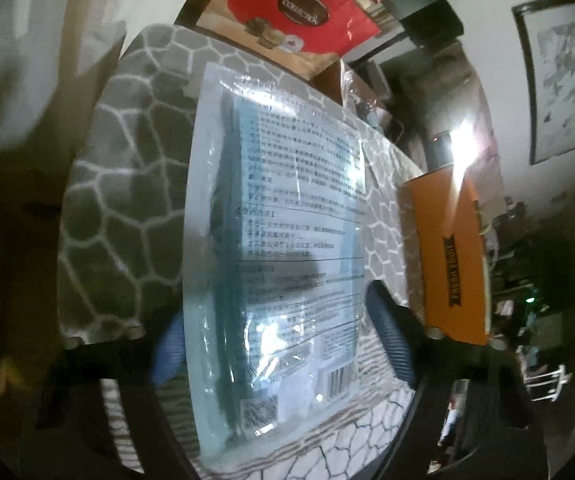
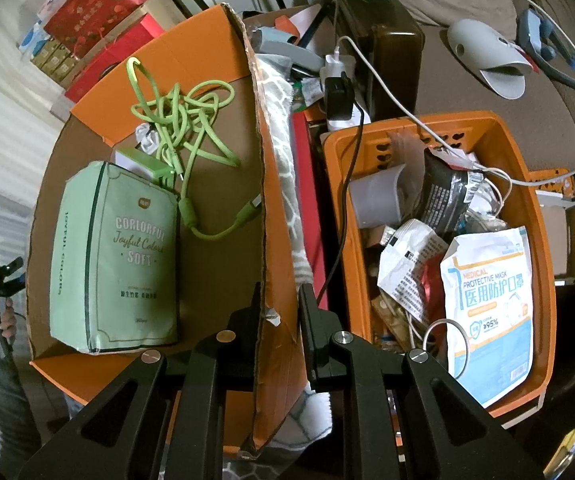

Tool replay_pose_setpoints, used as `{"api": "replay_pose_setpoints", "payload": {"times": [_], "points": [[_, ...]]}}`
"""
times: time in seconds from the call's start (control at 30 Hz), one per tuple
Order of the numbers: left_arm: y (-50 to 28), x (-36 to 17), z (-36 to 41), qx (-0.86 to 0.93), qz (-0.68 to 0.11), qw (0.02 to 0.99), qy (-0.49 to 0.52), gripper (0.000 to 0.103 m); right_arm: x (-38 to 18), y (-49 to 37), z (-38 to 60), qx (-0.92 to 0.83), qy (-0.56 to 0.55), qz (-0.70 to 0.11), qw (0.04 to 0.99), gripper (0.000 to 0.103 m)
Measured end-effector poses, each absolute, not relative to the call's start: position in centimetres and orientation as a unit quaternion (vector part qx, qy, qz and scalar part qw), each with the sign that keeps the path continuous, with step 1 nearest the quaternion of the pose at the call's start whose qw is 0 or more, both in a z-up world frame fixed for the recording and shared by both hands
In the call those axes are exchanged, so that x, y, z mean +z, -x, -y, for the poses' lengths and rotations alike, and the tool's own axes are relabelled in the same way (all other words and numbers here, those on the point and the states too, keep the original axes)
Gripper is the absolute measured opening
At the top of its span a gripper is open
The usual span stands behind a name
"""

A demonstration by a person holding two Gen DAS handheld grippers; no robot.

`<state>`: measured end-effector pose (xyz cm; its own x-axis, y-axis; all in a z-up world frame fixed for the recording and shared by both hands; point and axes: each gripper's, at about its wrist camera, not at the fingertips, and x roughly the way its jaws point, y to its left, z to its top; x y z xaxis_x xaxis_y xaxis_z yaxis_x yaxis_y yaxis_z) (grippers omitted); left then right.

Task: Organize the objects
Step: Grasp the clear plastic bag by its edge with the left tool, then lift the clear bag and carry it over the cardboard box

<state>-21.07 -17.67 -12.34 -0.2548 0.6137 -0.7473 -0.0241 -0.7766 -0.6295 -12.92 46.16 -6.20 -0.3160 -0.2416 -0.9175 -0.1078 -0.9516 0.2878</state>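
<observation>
Grey pebble-pattern blanket (image 1: 127,184) over surface; orange cardboard box (image 2: 159,60) beside orange plastic basket (image 2: 543,280) of clutter. Left gripper (image 1: 283,344) angled down, blue fingers (image 1: 391,340) astride clear mask packet (image 1: 279,216) (contact unclear). Right gripper (image 2: 281,300) pointing steeply down, clamped on box wall.
</observation>
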Motion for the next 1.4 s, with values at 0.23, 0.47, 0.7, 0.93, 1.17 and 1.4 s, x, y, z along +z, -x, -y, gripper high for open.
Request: {"api": "replay_pose_setpoints", "payload": {"times": [0.23,0.47,0.7,0.93,1.17,1.4], "points": [[20.9,-10.8,14.8,0.765,0.214,0.216,0.567,0.023,-6.2,12.9,-46.2,-0.797,-0.583,0.150,0.042,0.016],[20.1,-6.3,12.2,0.784,0.190,0.208,0.553,0.014,-6.1,13.0,-46.2,-0.797,-0.583,0.152,0.042,0.016],[19.9,-2.2,9.0,0.793,0.188,0.207,0.540,0.011,-6.1,13.0,-46.3,-0.797,-0.583,0.153,0.043,0.016],[21.1,2.2,7.1,0.799,0.226,0.239,0.504,0.011,-6.1,13.0,-46.4,-0.797,-0.582,0.154,0.044,0.016],[21.7,4.1,4.2,0.792,0.244,0.273,0.489,0.011,-6.2,12.9,-46.4,-0.798,-0.580,0.157,0.047,0.016],[21.6,5.0,-1.2,0.782,0.238,0.306,0.489,0.011,-6.2,12.9,-46.5,-0.798,-0.580,0.156,0.047,0.016]]}}
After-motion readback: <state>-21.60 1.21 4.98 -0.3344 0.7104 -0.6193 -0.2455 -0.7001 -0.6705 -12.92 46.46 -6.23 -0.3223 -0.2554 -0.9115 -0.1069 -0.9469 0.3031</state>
